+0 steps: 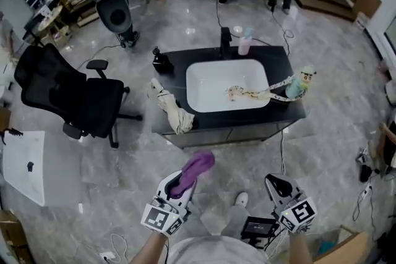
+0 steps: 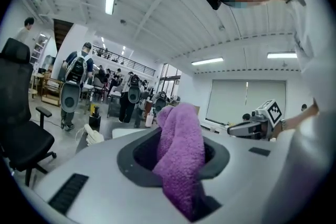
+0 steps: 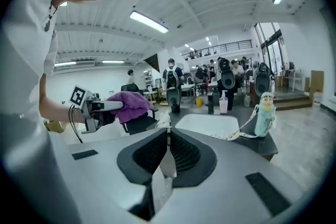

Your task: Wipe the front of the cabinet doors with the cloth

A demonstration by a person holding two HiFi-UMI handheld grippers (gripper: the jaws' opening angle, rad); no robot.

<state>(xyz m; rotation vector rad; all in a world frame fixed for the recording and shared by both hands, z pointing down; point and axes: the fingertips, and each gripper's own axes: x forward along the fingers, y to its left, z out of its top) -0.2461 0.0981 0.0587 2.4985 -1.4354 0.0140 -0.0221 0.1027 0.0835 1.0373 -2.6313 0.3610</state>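
Your left gripper (image 1: 184, 181) has its jaws clamped on the purple cloth (image 1: 198, 166). In the left gripper view the cloth (image 2: 181, 152) fills the gap between them and hangs out over the front. You hold it in front of the cabinet (image 1: 230, 133), on the near side of its doors and towards their left half, not touching them.

Your right gripper (image 1: 276, 185) is also on the near side of the cabinet, towards its right end and apart from it. In the right gripper view its jaws are pressed together with nothing between them.

The cabinet has a black top with a white basin (image 1: 193, 80) set into it. On that top:
- At the back edge stand a black tap (image 1: 225, 41) and a pink bottle (image 1: 245, 42).
- At the back left corner is a dark dispenser (image 1: 162, 61).
- At the front left corner lies a cream bundle (image 1: 171, 109), hanging over the edge.
- At the right end stands a doll-shaped bottle (image 1: 299, 84), with its strap trailing into the basin.

A black office chair (image 1: 69, 96) stands well to the left of the cabinet.
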